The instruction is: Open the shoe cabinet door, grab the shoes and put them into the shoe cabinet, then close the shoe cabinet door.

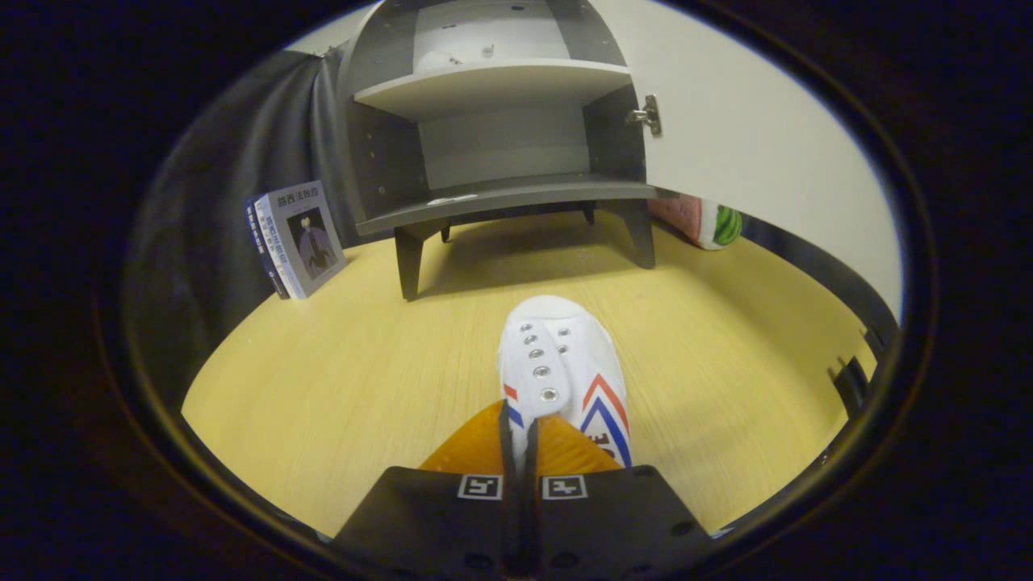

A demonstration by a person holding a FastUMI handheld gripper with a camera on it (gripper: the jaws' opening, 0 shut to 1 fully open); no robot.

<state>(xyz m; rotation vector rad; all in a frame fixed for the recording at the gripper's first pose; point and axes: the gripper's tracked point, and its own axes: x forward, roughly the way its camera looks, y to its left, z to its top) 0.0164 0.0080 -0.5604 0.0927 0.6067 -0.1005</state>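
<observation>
Shoe [565,367] is in my gripper [520,440] now: both fingers are almost closed on the thin edge of its collar, at the heel end, and the toe points away from me toward the cabinet [492,137]. It looks like a white canvas sneaker with metal eyelets and no laces. I judge it light, so the weight is not a problem. The canvas is soft and will fold, so the toe can hang down or swing when I move. The collar is a good place to hold, because it is thin enough for the narrow jaws and has a stitched edge that should not slip. The rubber toe would be too wide and too round.

I cannot tell if the sole touches the tabletop [339,379] or is lifted a little above it. The shoe is near the front middle of the tabletop. The cabinet stands at the back edge, well apart from the shoe, and its door [750,145] is open to the right side. The lower shelf [500,194] looks free. Some books [297,238] lean near the back left corner. I should carry the shoe slowly, toe first.
</observation>
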